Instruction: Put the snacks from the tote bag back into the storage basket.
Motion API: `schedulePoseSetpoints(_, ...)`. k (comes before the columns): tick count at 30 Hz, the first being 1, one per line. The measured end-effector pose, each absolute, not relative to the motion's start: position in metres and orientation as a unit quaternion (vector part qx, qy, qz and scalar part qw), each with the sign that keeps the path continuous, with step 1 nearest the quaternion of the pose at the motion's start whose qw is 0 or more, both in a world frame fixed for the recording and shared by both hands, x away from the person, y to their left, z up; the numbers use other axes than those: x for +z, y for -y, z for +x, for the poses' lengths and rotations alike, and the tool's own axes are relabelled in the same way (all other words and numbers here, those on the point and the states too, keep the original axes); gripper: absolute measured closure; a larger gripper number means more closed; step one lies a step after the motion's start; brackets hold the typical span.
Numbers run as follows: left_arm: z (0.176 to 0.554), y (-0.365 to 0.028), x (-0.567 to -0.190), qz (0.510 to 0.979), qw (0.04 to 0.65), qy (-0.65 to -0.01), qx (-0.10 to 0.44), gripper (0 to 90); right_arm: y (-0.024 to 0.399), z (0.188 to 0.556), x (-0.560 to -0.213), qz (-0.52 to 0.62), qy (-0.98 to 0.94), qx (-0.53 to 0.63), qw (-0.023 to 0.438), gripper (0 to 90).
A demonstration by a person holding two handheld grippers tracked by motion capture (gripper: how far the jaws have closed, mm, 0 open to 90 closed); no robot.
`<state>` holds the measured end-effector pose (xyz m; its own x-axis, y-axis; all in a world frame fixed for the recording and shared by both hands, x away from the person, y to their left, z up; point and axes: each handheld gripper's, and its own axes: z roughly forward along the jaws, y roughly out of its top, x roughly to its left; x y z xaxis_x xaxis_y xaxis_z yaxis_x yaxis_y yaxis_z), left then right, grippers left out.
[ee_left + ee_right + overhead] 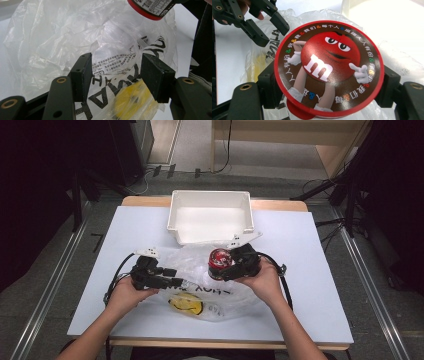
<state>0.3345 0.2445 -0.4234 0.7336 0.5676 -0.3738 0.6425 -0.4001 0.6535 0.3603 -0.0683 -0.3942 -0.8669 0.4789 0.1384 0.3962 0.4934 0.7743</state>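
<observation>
A round red candy can (pixel 219 261) with a red cartoon figure on its lid (pixel 329 65) is held a little above a crumpled clear plastic bag (pixel 200 295). My right gripper (pixel 223 268) is shut on the can, one jaw on each side of it (pixel 329 87). The bag (pixel 62 37) carries black print and a yellow smiley face, and lies flat on the white table top. My left gripper (pixel 176 276) stands open at the bag's left part, its jaws (pixel 122 75) wide apart over the printed film. The can's lower edge (pixel 150 8) hangs just beyond them.
A white plastic bin (pixel 210 195) stands at the back middle of the table, just behind the bag and can. The white table top (pixel 300 285) has free room to the right and left. Black cables trail from both grippers.
</observation>
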Motion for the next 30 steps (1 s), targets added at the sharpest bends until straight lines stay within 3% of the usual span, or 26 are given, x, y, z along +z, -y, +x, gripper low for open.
schedulePoseSetpoints(30,0.334,-0.245,-0.423,0.836,0.409,-0.363,-0.052,43.4,0.077,0.394,-0.357,0.253,-0.858,0.445,0.046,26.5)
